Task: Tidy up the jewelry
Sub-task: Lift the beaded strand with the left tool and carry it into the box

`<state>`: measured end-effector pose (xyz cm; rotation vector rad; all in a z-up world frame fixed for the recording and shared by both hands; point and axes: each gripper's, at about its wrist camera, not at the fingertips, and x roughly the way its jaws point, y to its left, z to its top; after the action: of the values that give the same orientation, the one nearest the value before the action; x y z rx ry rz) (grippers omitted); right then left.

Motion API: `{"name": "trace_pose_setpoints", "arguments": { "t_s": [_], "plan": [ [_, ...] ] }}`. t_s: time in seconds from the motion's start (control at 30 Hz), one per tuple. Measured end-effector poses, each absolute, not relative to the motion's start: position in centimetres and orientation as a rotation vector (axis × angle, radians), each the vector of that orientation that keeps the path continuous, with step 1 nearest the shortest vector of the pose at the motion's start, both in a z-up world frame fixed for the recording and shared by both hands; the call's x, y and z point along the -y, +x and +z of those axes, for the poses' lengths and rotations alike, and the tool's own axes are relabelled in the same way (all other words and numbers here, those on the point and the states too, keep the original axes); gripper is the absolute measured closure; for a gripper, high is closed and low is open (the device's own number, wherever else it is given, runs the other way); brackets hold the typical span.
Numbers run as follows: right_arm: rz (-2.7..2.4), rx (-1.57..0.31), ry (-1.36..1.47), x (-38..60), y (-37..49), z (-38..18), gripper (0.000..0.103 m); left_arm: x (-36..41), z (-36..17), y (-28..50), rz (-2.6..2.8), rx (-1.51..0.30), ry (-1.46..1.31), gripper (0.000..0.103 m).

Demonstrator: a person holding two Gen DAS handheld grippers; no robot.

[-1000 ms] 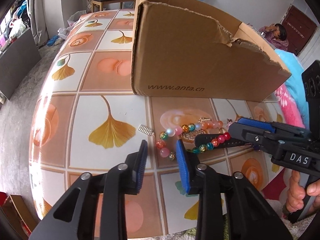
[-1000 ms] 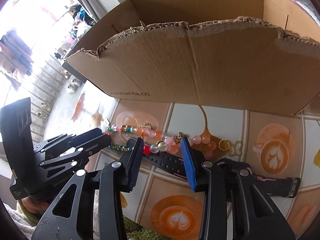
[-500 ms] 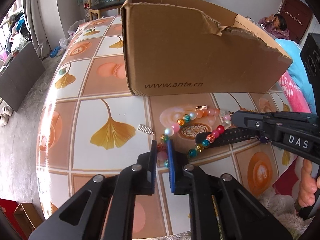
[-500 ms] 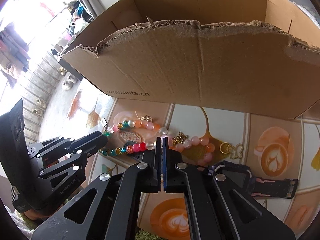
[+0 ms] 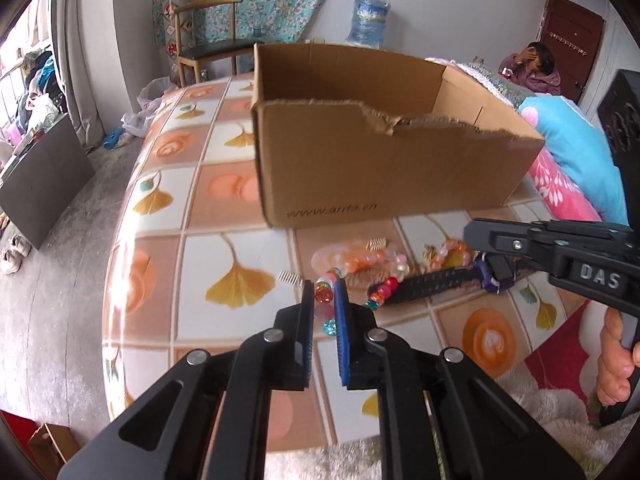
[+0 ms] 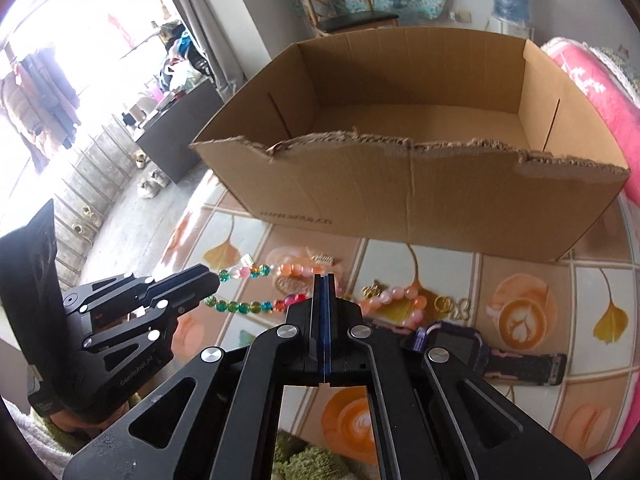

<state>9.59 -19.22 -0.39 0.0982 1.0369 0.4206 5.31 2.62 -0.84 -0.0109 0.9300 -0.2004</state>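
A string of coloured glass beads [image 6: 240, 306] hangs in two strands between my grippers, just above the tiled table [image 5: 168, 272]. My left gripper [image 5: 324, 294] is shut on an orange bead at the string's left end, also seen from the right wrist as the left gripper [image 6: 214, 278]. Fully shut, my right gripper [image 6: 323, 280] pinches the string between beads, with pink beads [image 6: 400, 294] trailing to its right. From the left wrist the right gripper [image 5: 470, 236] reaches in from the right. An open cardboard box [image 6: 400, 196] stands just behind.
A purple watch with a black strap [image 6: 452, 336] lies on the table under my right gripper. Gold charms [image 6: 452, 305], a small gold clip [image 5: 378, 243] and a silver clip [image 5: 289, 278] lie nearby. Pink bedding [image 5: 560, 184] borders the table on the right. A person [image 5: 534, 66] sits far behind.
Both grippers went from open around the beads to shut on them. Both then rose, lifting the string off the table, so the box's inside now shows.
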Motion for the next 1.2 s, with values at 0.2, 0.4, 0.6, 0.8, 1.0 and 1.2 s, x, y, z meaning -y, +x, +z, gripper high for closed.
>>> {"name": "trace_pose_setpoints", "arguments": {
  "t_s": [0.2,0.4,0.6,0.8,1.0,1.2],
  "plan": [
    [0.444,-1.152,0.156,19.4,9.1,-3.3,0.103,-3.0,-3.1,4.8,-0.181,-1.014,-0.024,0.094],
    [0.467,-1.151,0.189,19.1,11.1,-2.9,0.070,-4.2,-4.2,5.1,-0.167,-1.057,-0.063,0.093],
    [0.508,-1.194,0.108,16.5,13.7,-3.6,0.068,-4.5,-4.5,5.4,-0.178,-1.064,-0.071,0.093],
    [0.514,-1.248,-0.015,14.4,14.4,-4.6,0.071,-4.7,-4.5,5.6,-0.190,-1.065,-0.073,0.093],
    [0.510,-1.252,-0.146,12.2,14.6,-4.7,0.080,-4.9,-4.5,5.7,-0.199,-1.063,-0.073,0.092],
    [0.498,-1.249,-0.249,10.2,14.4,-5.0,0.091,-4.7,-4.5,5.9,-0.197,-1.058,-0.059,0.092]
  ]
}}
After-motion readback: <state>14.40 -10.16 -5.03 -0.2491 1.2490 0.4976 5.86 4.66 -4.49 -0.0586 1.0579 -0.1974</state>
